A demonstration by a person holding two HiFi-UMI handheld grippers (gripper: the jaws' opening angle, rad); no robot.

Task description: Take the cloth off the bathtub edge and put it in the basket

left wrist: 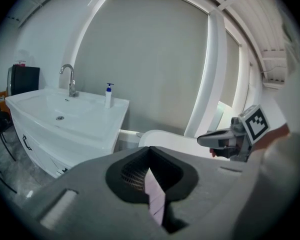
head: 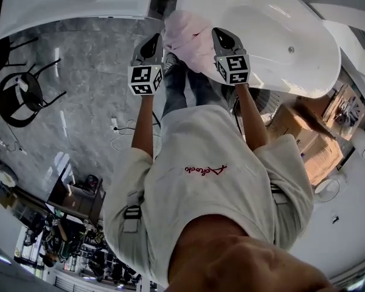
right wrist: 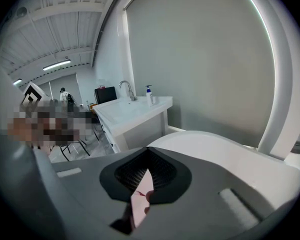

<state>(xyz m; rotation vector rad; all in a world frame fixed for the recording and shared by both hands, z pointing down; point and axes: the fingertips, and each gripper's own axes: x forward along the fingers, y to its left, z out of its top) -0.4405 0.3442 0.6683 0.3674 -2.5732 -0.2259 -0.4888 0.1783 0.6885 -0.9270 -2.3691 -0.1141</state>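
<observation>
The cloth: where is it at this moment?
In the head view, top centre, the pink cloth hangs between the left hand-held gripper and the right hand-held gripper, both clamped on it, by the rim of the bathtub.

We observe the left gripper (left wrist: 150,153) clamped on the pink cloth (left wrist: 155,199). Beyond the fingertips: bathtub rim (left wrist: 165,140). Right of them: right gripper (left wrist: 224,139).
</observation>
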